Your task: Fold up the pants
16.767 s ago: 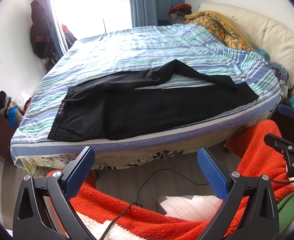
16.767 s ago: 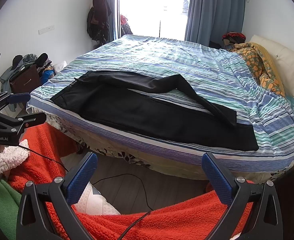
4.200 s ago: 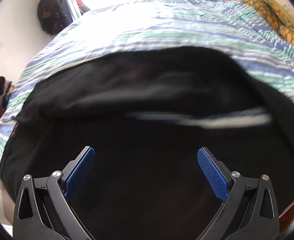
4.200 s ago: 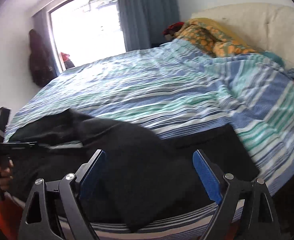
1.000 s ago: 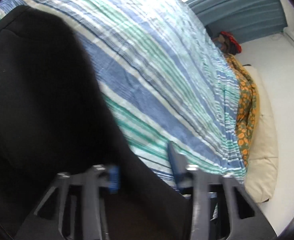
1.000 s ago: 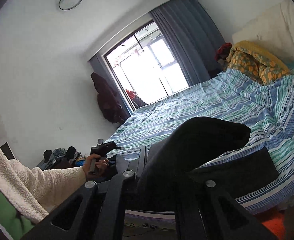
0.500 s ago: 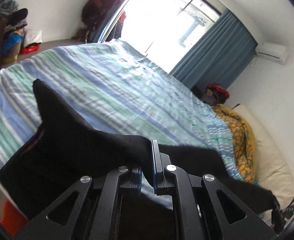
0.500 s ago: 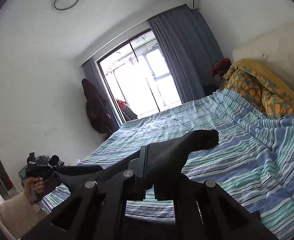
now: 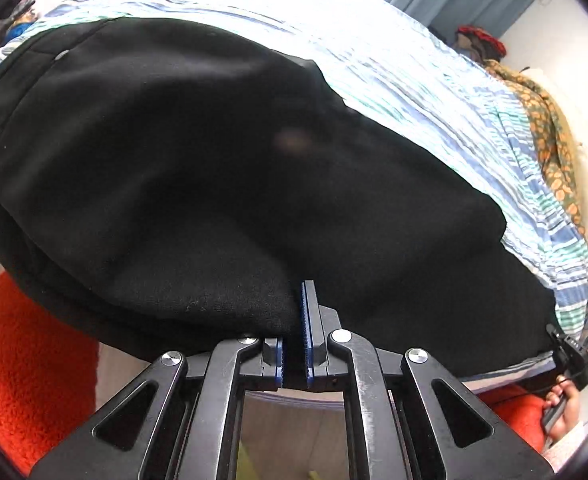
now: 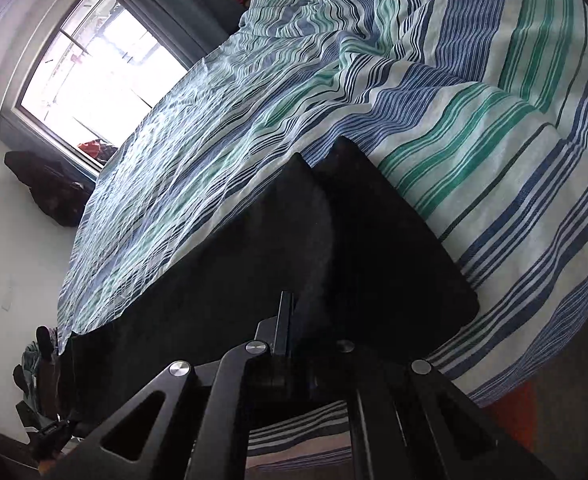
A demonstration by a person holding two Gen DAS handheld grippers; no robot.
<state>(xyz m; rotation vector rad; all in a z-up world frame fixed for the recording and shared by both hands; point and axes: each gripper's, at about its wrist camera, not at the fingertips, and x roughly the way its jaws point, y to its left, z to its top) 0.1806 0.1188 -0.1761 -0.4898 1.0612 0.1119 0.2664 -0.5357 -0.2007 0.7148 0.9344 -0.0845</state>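
While black pants (image 9: 222, 152) are laid along the bed's (image 9: 433, 92) near edge, cloth is clenched in both the left hand-held gripper (image 9: 295, 336) and the right hand-held gripper (image 10: 294, 332); release and smoothing are judged next.

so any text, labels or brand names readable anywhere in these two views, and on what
None can be read in either view.
black pants: no tag or print visible.
left gripper and right gripper: no lettering shows on the frames.
striped bedsheet: pattern only.
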